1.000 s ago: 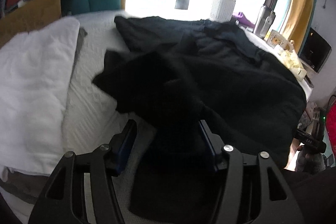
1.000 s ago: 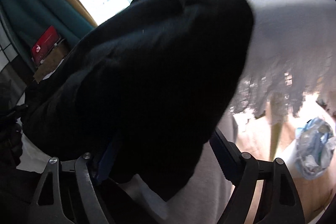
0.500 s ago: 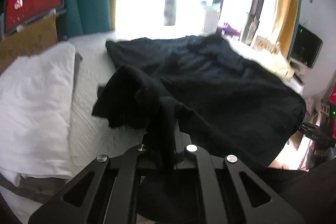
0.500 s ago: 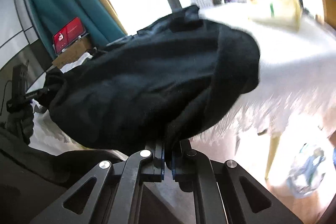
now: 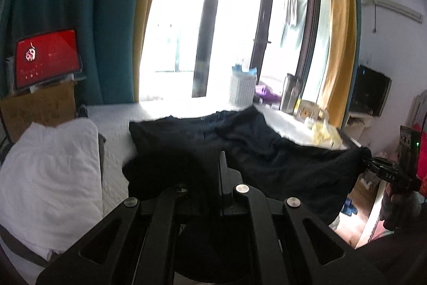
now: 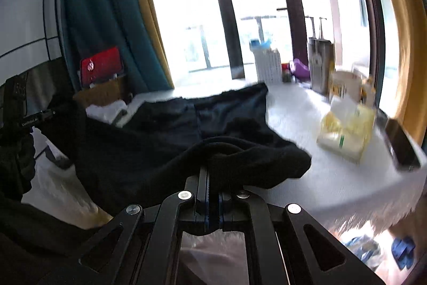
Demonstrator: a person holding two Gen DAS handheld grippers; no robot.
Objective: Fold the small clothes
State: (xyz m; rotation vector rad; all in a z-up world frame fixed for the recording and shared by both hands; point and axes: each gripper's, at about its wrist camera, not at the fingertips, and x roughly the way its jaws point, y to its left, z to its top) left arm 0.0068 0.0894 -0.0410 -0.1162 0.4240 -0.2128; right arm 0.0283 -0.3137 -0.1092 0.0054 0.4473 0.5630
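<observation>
The bed [image 5: 149, 111], white-covered and running from the near edge to the bright window at the far side, is the folding surface. A white folded quilt [image 5: 50, 167] lies along its left, and a yellow packet [image 6: 347, 130] with jars and a white basket [image 5: 242, 88] sits far right, well apart from the work.

Across the middle of the bed lies the black garment [image 5: 267, 151]. Its far edge rests flat on the bed, while the near edge is lifted and stretched between the two grippers, probably so the near half can be carried over the far half in one even fold.

The left gripper [image 5: 221, 178] is clamped together on the near left corner of the cloth. The right gripper [image 6: 210, 178] is likewise pinched tight on the near right corner, with fabric bunched over its tips; in the left view it appears at the far right, pulling the hem taut.

A second ago both grippers stood apart, low over the crumpled cloth. Since then they have closed on it and risen, so the garment now hangs spread rather than heaped.
</observation>
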